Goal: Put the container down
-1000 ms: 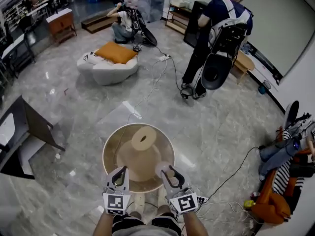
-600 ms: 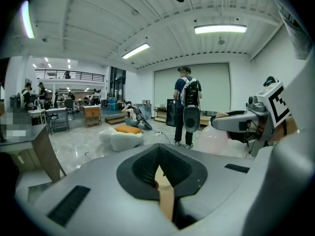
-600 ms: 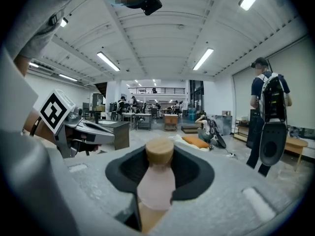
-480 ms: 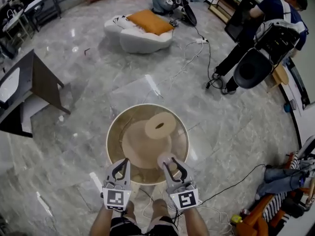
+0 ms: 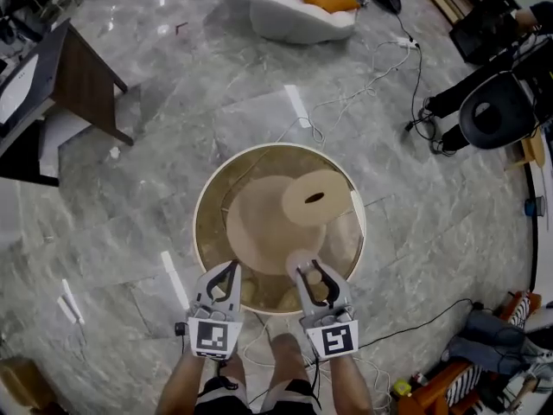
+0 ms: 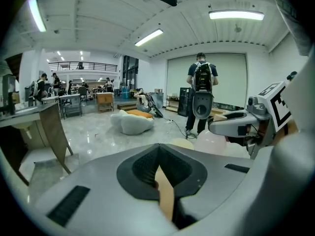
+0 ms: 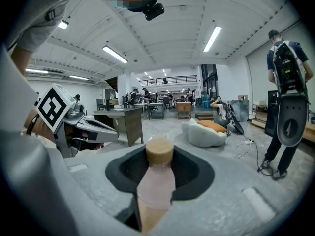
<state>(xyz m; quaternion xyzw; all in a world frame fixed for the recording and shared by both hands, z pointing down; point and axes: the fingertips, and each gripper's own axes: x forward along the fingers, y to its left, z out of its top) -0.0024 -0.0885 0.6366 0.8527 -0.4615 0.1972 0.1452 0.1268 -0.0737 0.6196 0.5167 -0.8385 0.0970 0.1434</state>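
One pale pink bottle with a round tan cap (image 7: 156, 178) is clamped between the jaws of the right gripper (image 5: 314, 285), its cap end pointed away from the holder along the jaws. In the head view the bottle (image 5: 302, 263) is seen over the near edge of the round glass-topped table with a pale rim (image 5: 204, 199); whether it touches the glass cannot be told. The table's top is carried on a tan cone-shaped pedestal (image 5: 268, 227) that is visible through the glass. The left gripper (image 5: 225, 285) is held just beside the right one, also at the table's near edge, with its jaws brought together and nothing gripped between them. The grey marble floor (image 5: 147, 188) is spread around the table. Farther off, a white beanbag seat topped with an orange cushion (image 5: 298, 11) and a dark wooden desk (image 5: 82, 72) are placed, and a person with a backpack rig (image 7: 288, 77) is seen standing at the right.
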